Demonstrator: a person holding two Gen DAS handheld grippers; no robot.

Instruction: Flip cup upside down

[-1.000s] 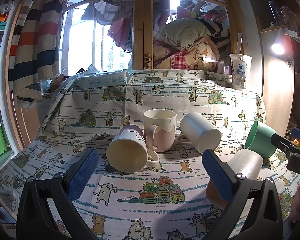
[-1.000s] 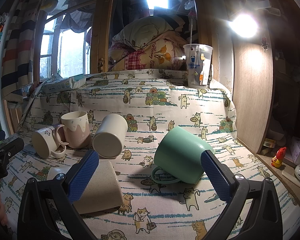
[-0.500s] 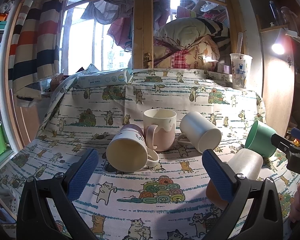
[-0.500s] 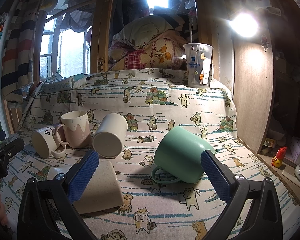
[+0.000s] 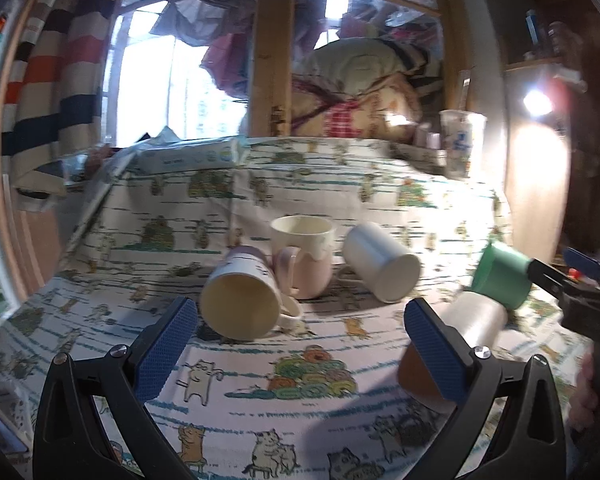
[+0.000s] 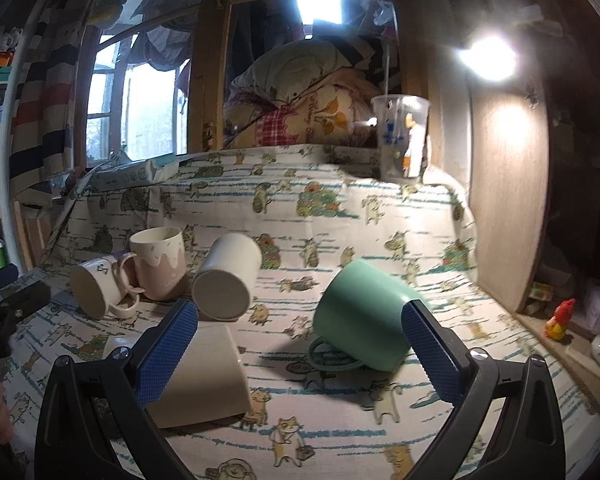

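Five cups lie or stand on the cat-print cloth [image 6: 340, 216] over the bench; which one the task means cannot be told for sure; the nearest candidates are judged here.

The right tool [image 6: 300, 344] is released, jaws spread wide and gripping nothing; the green cup [image 6: 364, 316] lies on its side just ahead and between the pads, slightly right of centre; its long axis runs away and to the right, base towards the camera, mouth turned away up-right, handle flat on the cloth at the near left. The beige cup [image 6: 204, 376] lies on its side against the left pad, partly behind it.

The left tool [image 5: 300, 340] is likewise slack and empty; the white mug [image 5: 242, 300] lies on its side just beyond its left pad, mouth facing the camera; the pink mug [image 5: 306, 256] stands upright behind it, touching or nearly so; the plain white cup [image 5: 382, 266] lies on its side to the right, base forward.

My judgement: the right hand is nearer the green cup, the left nearer the white mug.

Writing: faint pale lettering on the pink mug, unreadable; blue print on the clear tumbler [image 6: 402, 140] at the back, too blurred to read; the wipes pack [image 5: 188, 156] likewise.
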